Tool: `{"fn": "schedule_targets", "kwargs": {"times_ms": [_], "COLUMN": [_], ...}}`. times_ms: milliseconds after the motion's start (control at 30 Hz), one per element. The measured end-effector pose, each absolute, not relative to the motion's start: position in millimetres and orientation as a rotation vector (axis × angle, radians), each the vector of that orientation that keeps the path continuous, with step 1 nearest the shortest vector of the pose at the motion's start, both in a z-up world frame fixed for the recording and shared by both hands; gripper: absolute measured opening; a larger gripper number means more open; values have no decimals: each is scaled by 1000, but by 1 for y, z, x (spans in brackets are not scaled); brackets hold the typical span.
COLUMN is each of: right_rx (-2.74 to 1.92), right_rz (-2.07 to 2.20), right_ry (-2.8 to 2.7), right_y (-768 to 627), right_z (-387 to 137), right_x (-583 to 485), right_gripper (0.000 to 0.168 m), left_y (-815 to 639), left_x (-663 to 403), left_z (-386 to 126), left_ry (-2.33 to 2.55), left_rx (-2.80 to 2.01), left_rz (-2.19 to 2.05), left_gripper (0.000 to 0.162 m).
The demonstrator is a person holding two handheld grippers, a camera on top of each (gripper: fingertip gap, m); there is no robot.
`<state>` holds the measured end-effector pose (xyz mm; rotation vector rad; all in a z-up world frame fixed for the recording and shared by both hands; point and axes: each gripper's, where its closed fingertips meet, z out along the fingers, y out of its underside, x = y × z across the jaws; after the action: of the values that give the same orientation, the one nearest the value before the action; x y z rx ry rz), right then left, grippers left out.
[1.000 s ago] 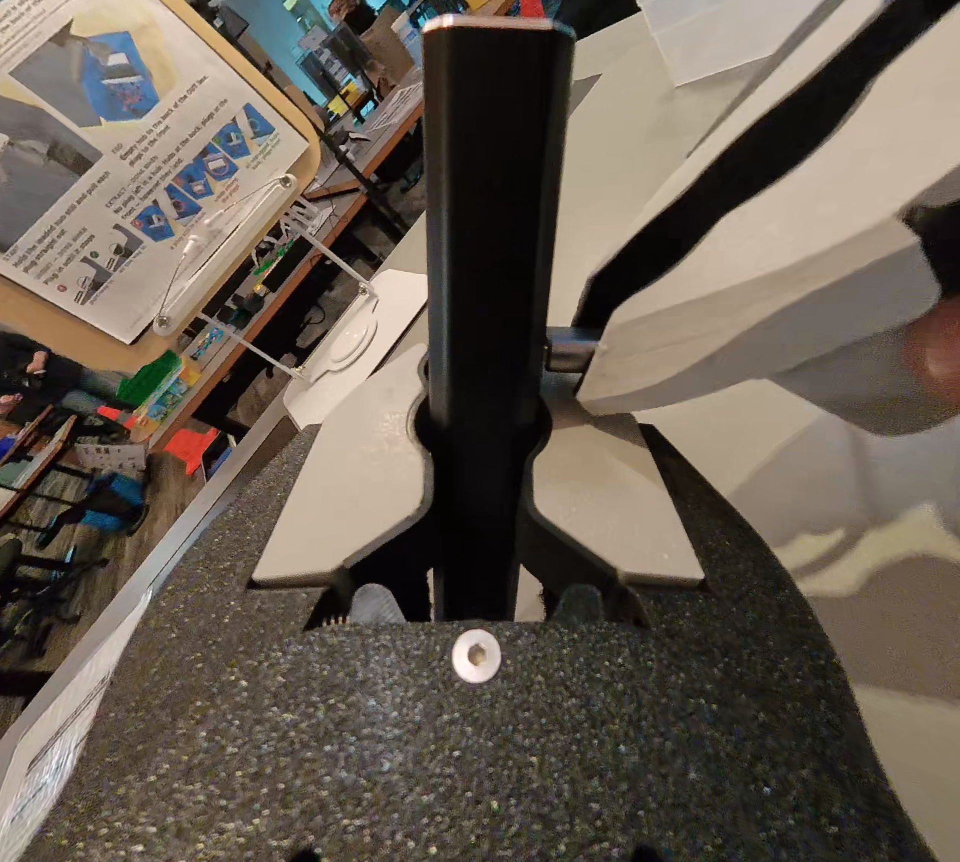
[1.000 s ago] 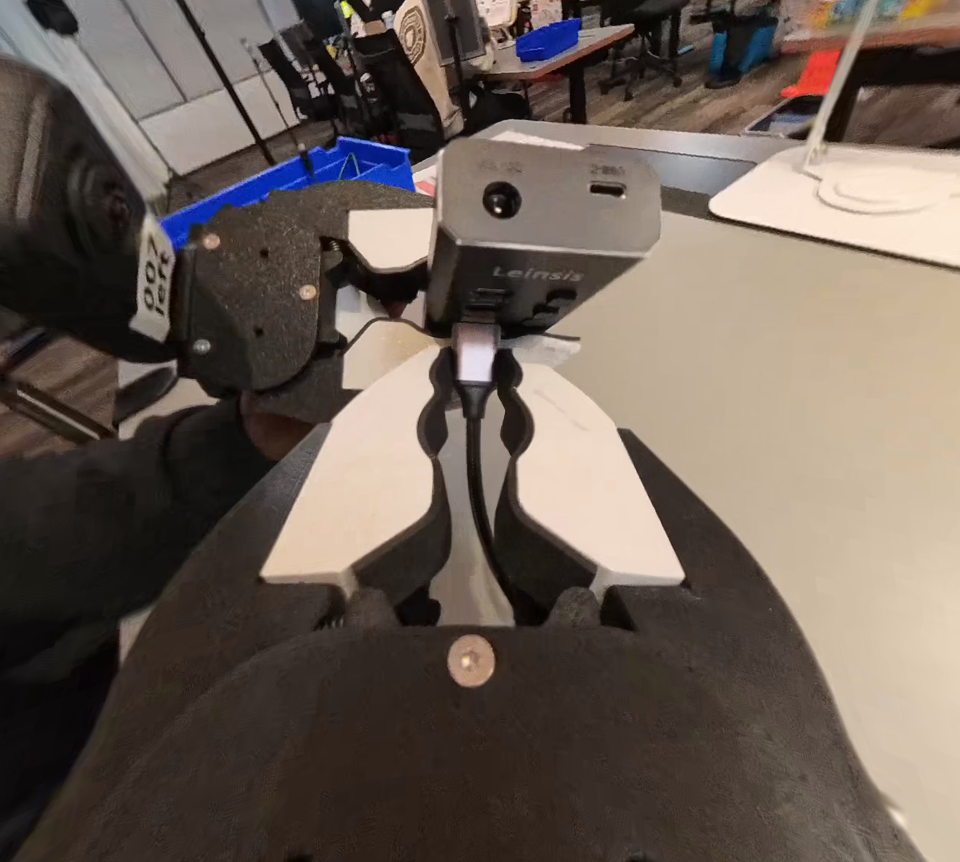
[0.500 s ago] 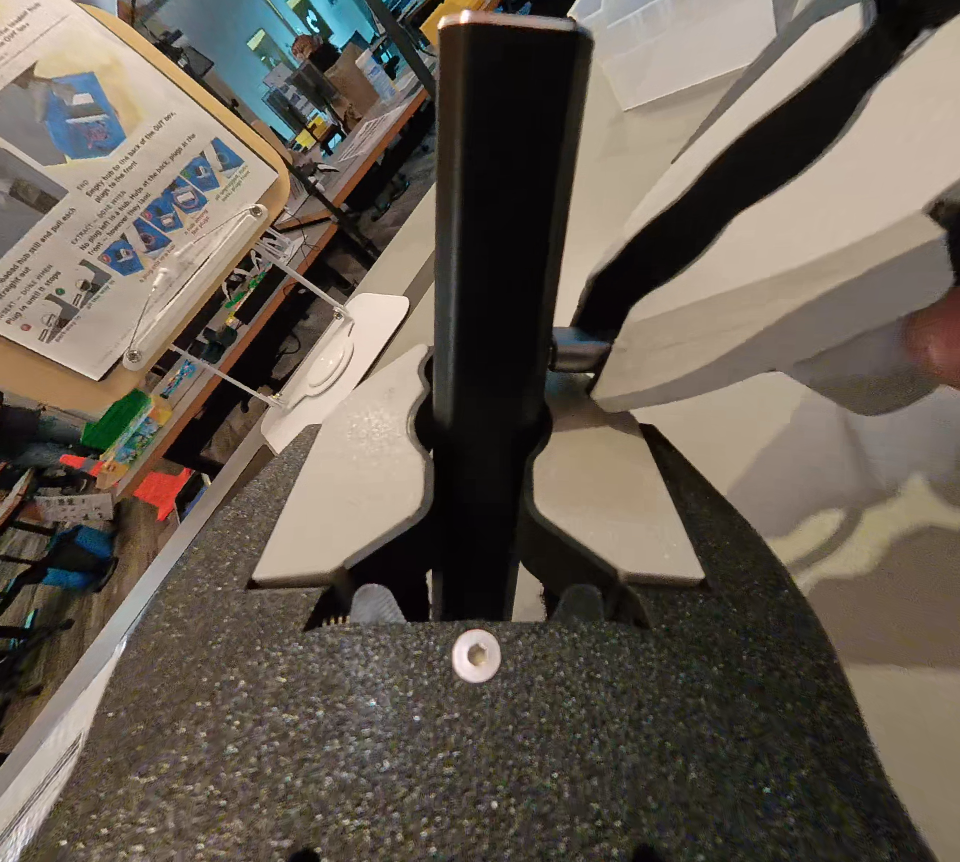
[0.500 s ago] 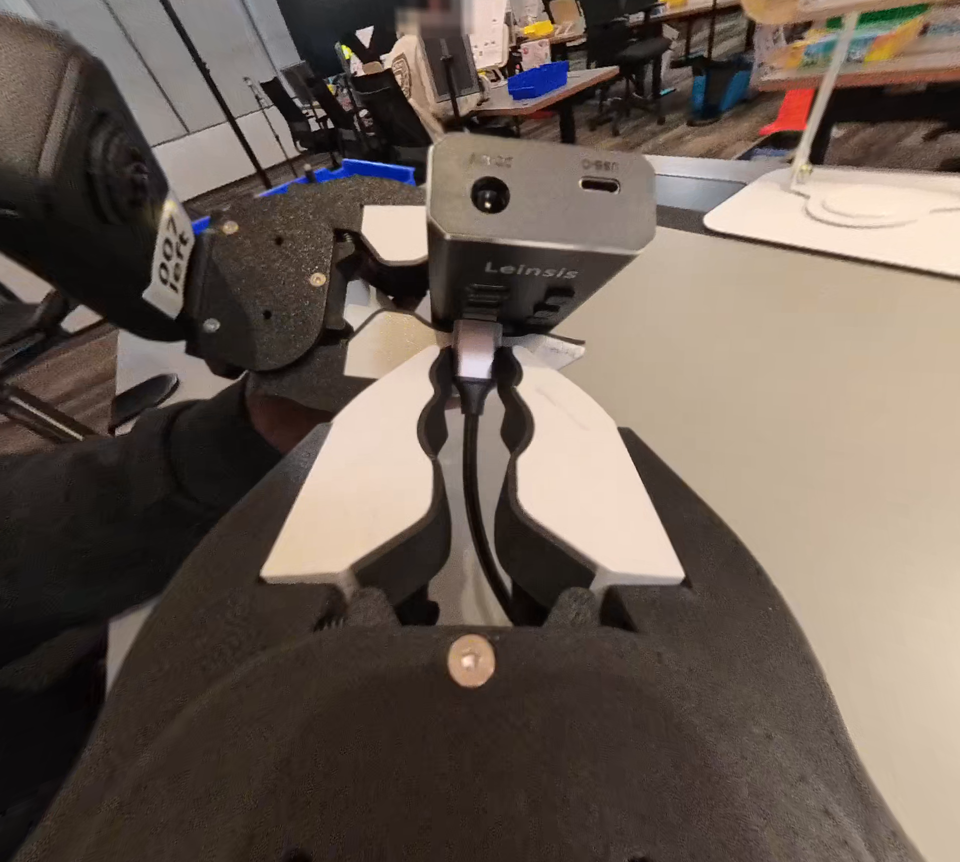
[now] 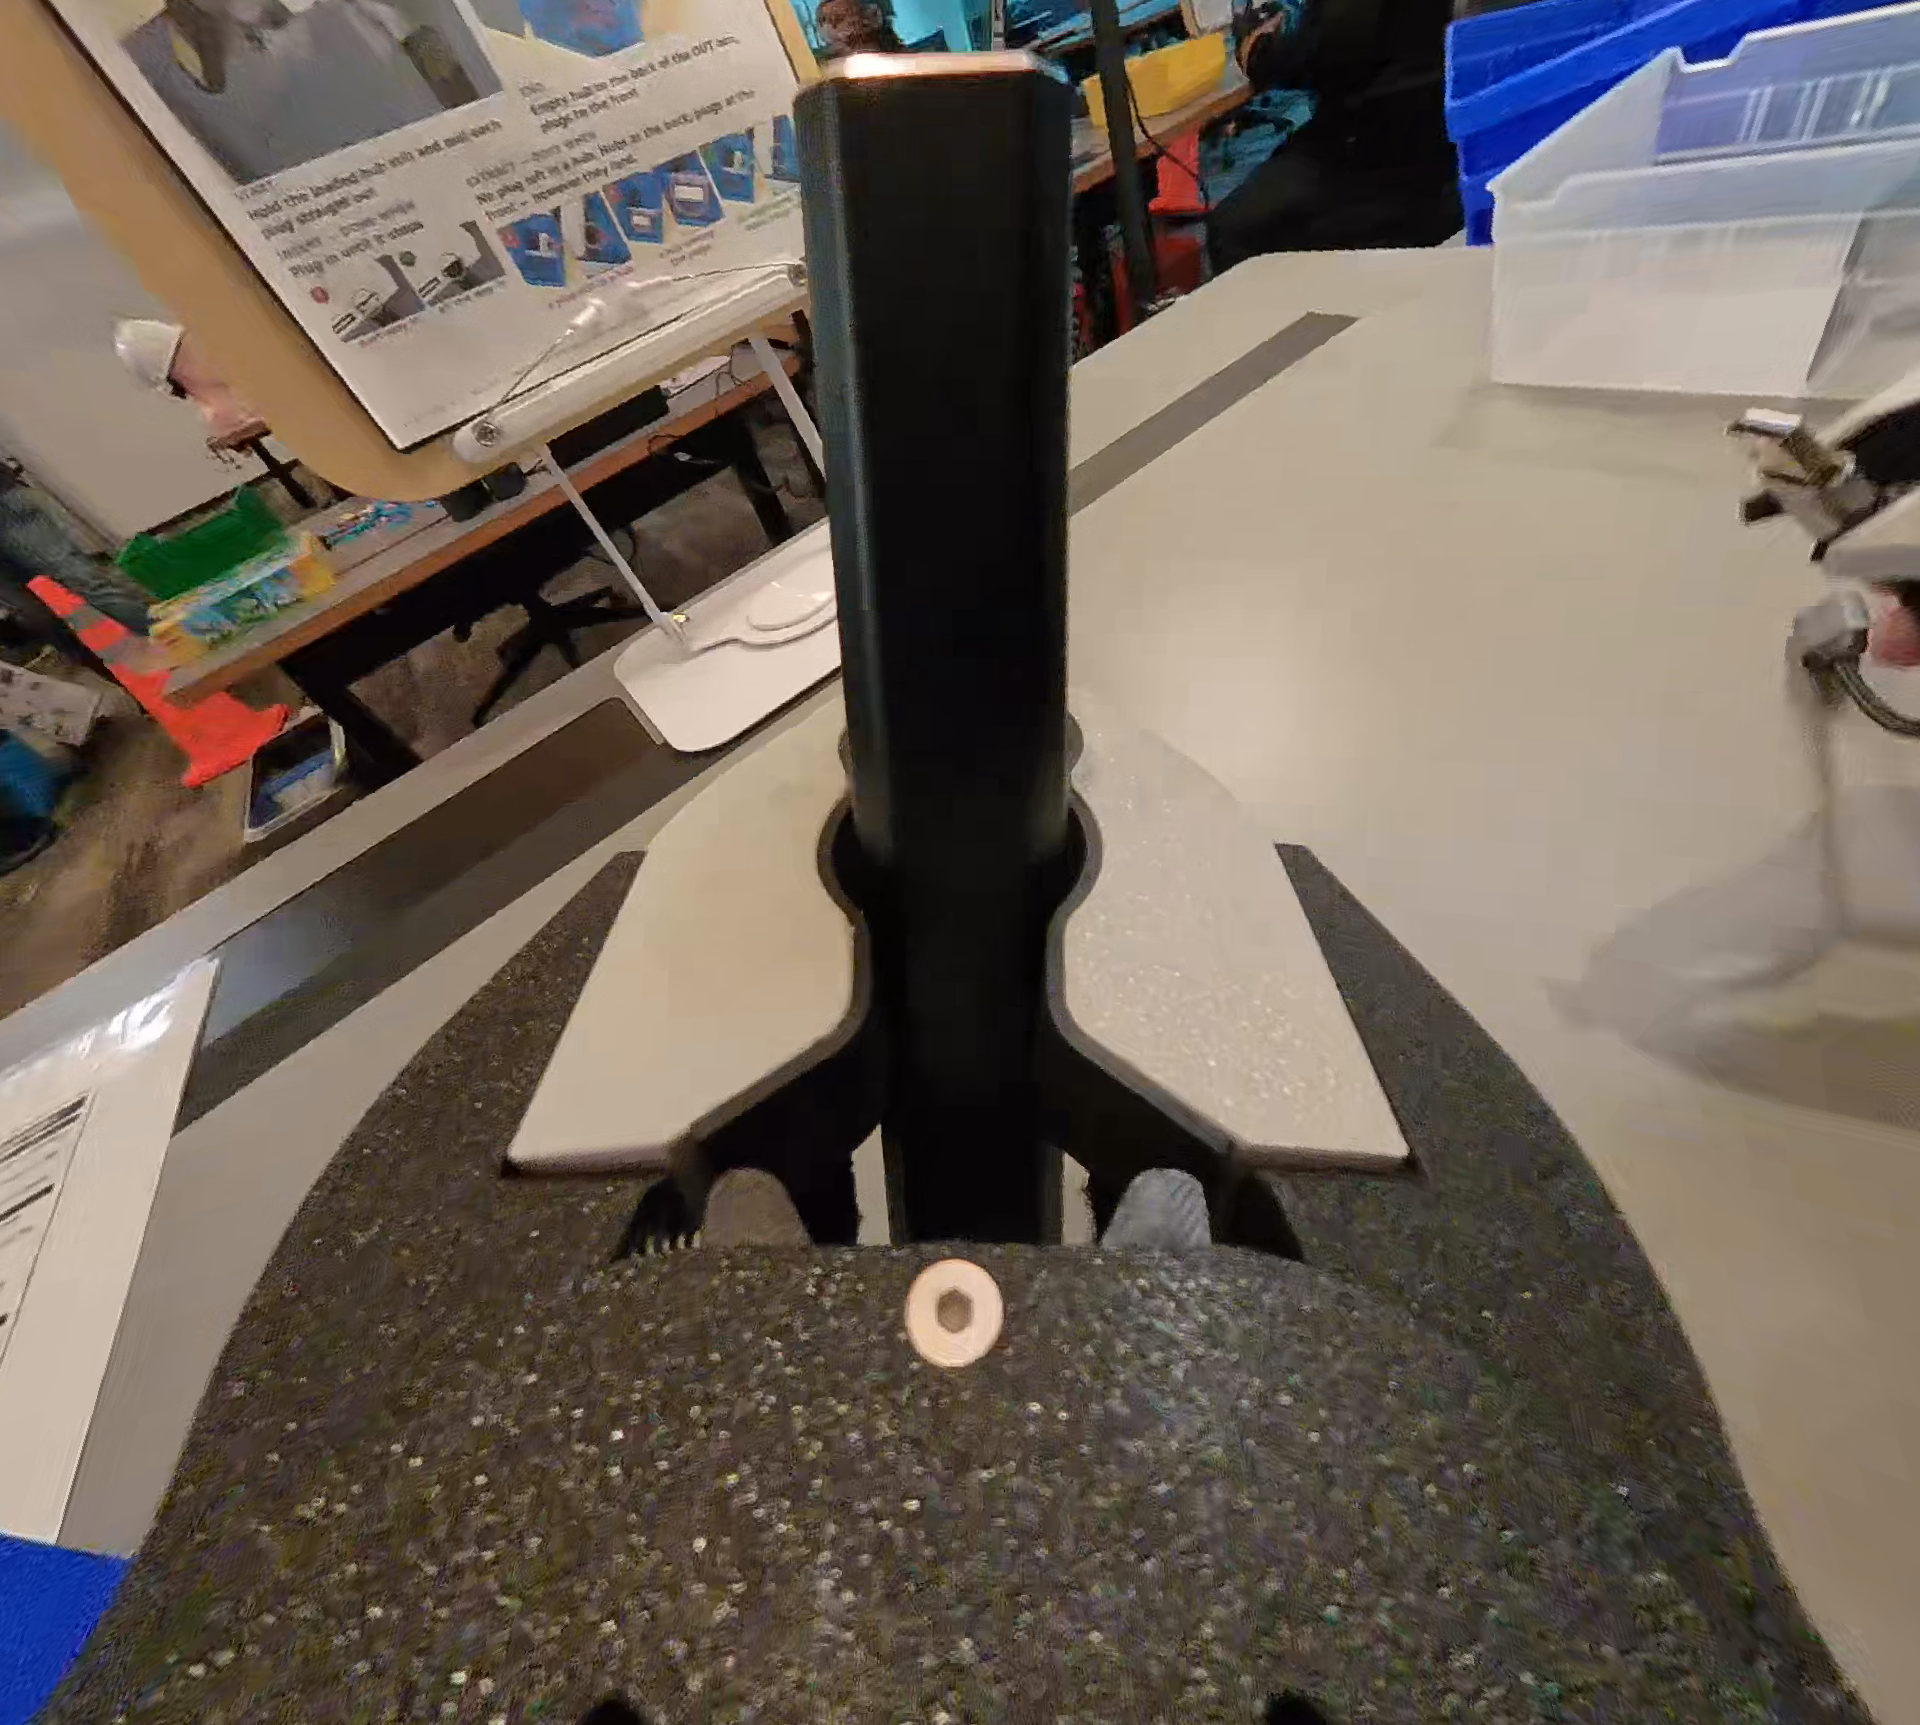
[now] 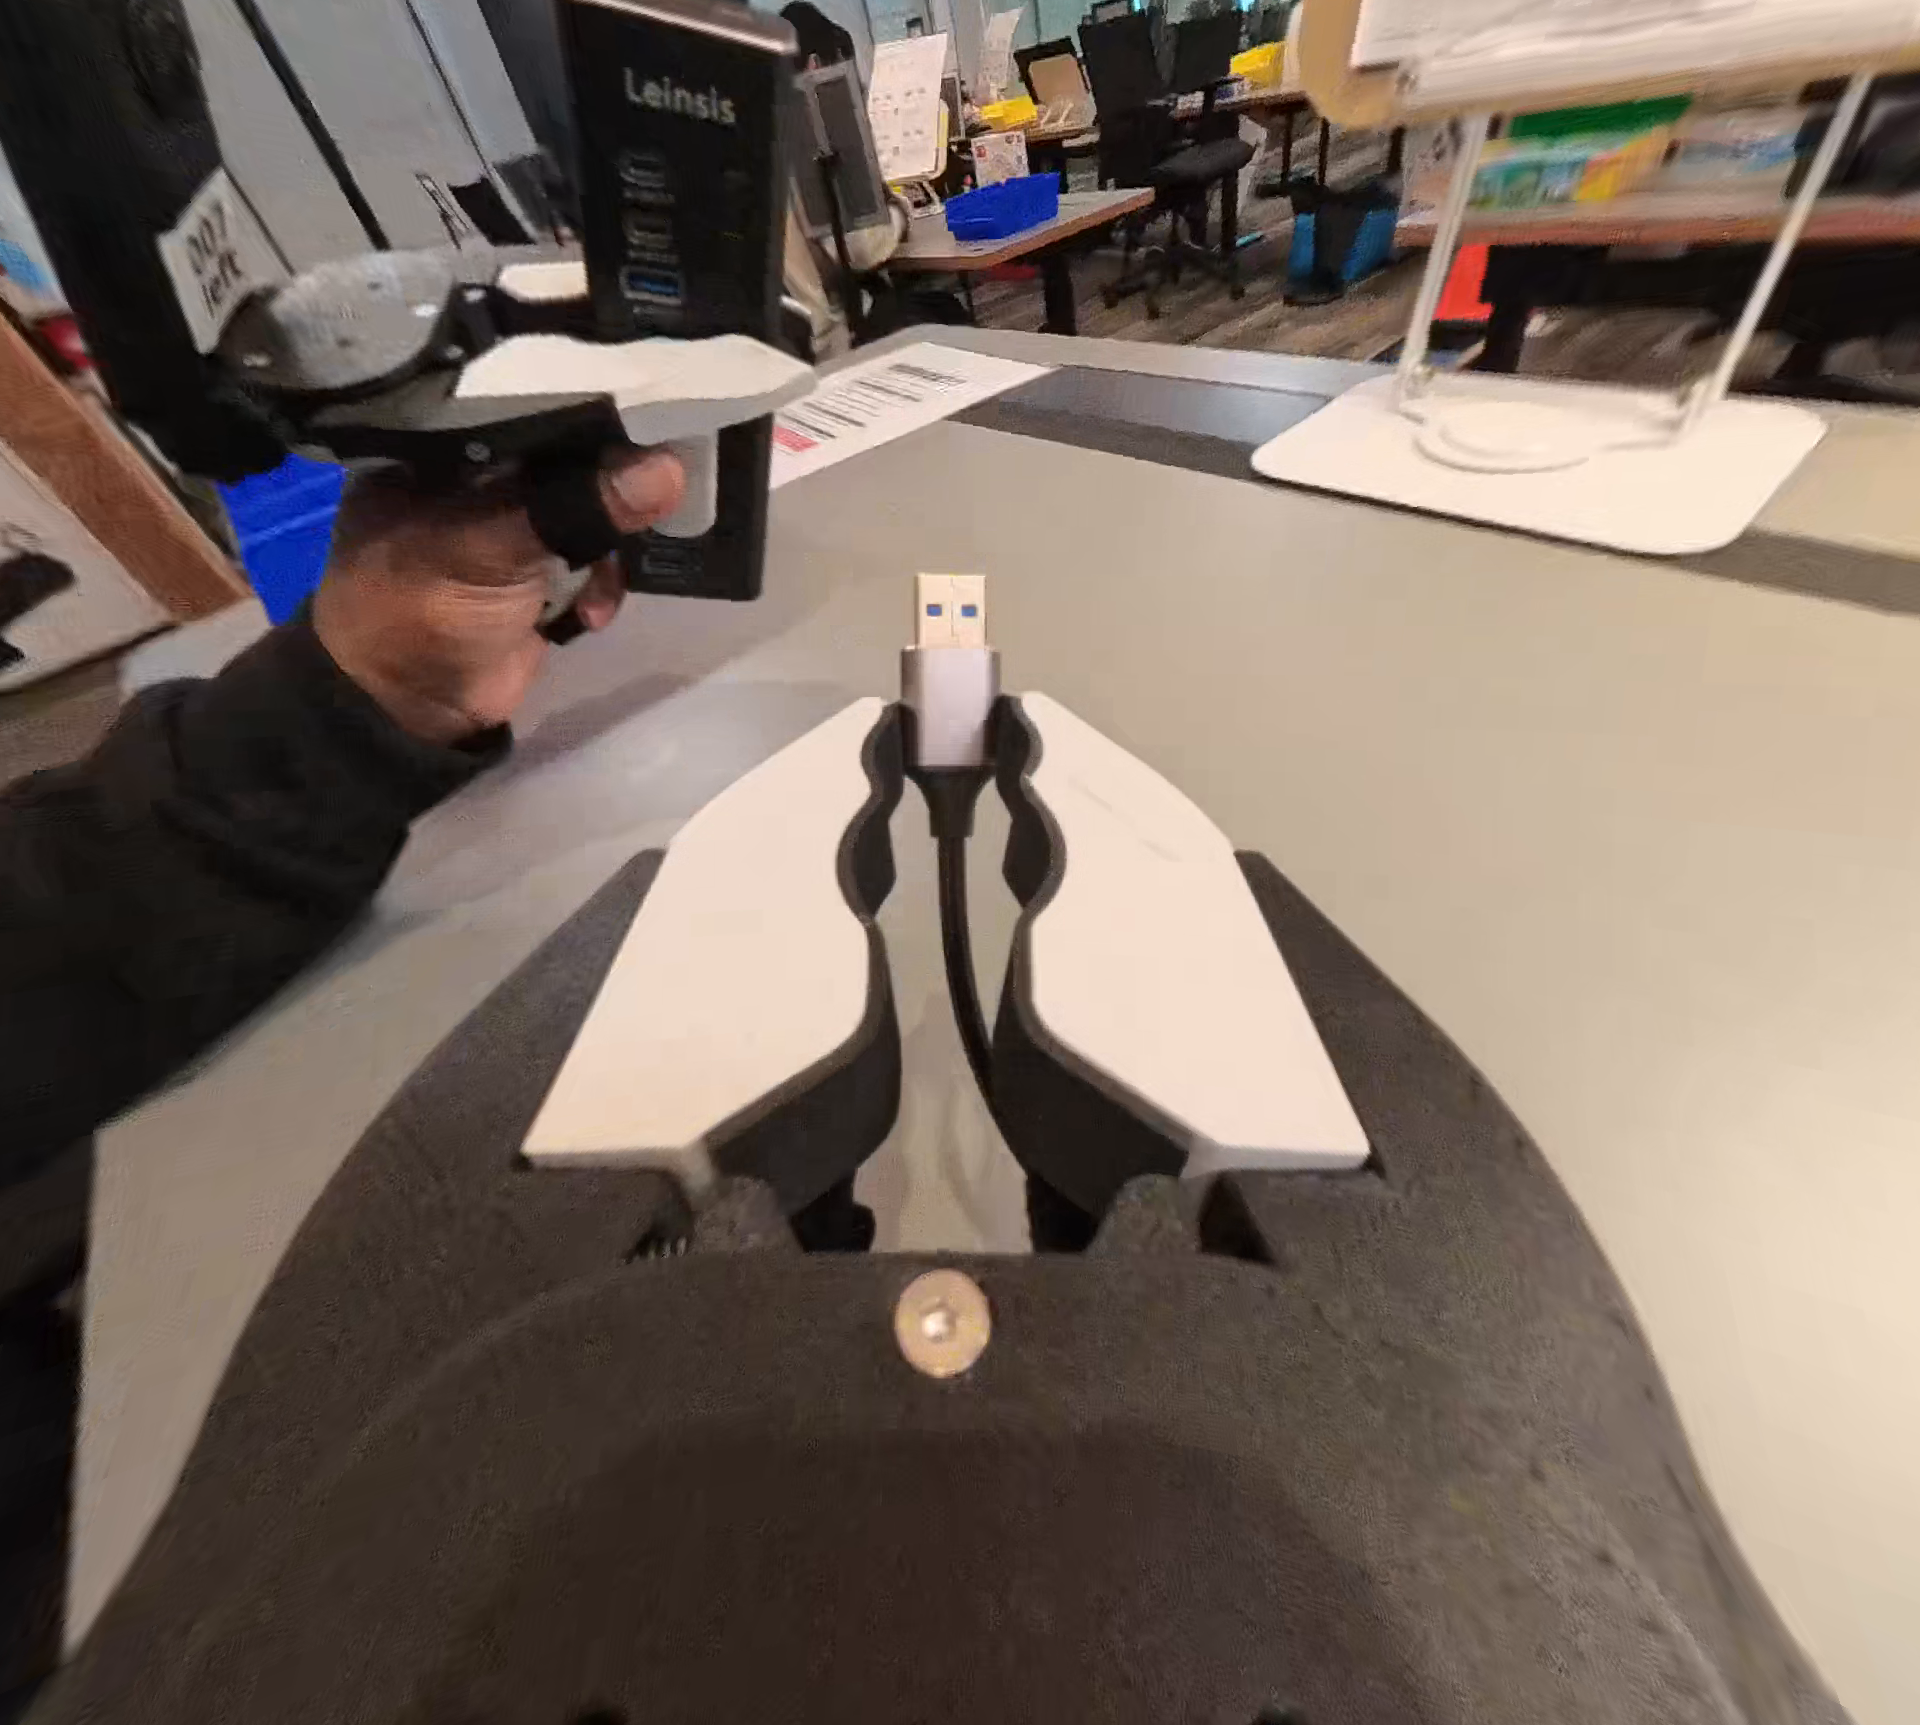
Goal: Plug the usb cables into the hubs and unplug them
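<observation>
an open office with desks, chairs and blue bins lies behind a pale grey table (image 6: 1455, 792), on which a clear stand (image 6: 1538, 449) holds an instruction board (image 5: 395, 117) at about 1 o'clock in the right wrist view.

the left claw (image 5: 956, 802) is closed around the lower part of a black hub (image 5: 940, 428), holding it upright above the table. in the right wrist view the hub (image 6: 675, 241) sits at about 10 o'clock, its column of ports facing the camera, with the person's hand (image 6: 457, 595) on the handle below it.

the right claw (image 6: 951, 719) is clamped on the silver shell of a usb plug (image 6: 951, 647); the bare metal tip with blue insert points forward, and the black cable (image 6: 961, 948) runs back between the fingers. plug and hub are well apart, nothing joining them.

judged from this, the plug is out of the hub, so an unplug looks complete for this cable. no port visibly holds a plug, though blur hides detail. what is left cannot be counted here: other cables or hubs are not visible, except clear trays (image 5: 1704, 241) at 2 o'clock in the left wrist view.
</observation>
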<state>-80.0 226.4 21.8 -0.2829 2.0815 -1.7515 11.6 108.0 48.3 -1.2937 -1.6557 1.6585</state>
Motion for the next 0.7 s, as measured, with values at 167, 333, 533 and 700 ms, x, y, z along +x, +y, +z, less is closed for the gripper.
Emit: {"fn": "schedule_targets", "kwargs": {"times_ms": [167,333,533,700], "right_rx": [-381,-381,-321,-274], "right_rz": [-1781,-1799,-2007,-1832], "right_ry": [2001,1921,2202,2689], "right_y": [243,277,325,345], "right_z": [67,141,192,116], "right_x": [-97,-162,-286,-381], "right_gripper": [17,17,17,17], "left_y": [133,145,150,154], "left_x": [-8,-21,-25,-28], "left_z": [23,1,-9,-9], "left_ry": [-1597,-1609,-1627,-1615], "left_rx": [-1420,-1514,-1554,-1559], "left_rz": [1455,1342,1299,1290], "left_gripper": [29,29,29,29]}}
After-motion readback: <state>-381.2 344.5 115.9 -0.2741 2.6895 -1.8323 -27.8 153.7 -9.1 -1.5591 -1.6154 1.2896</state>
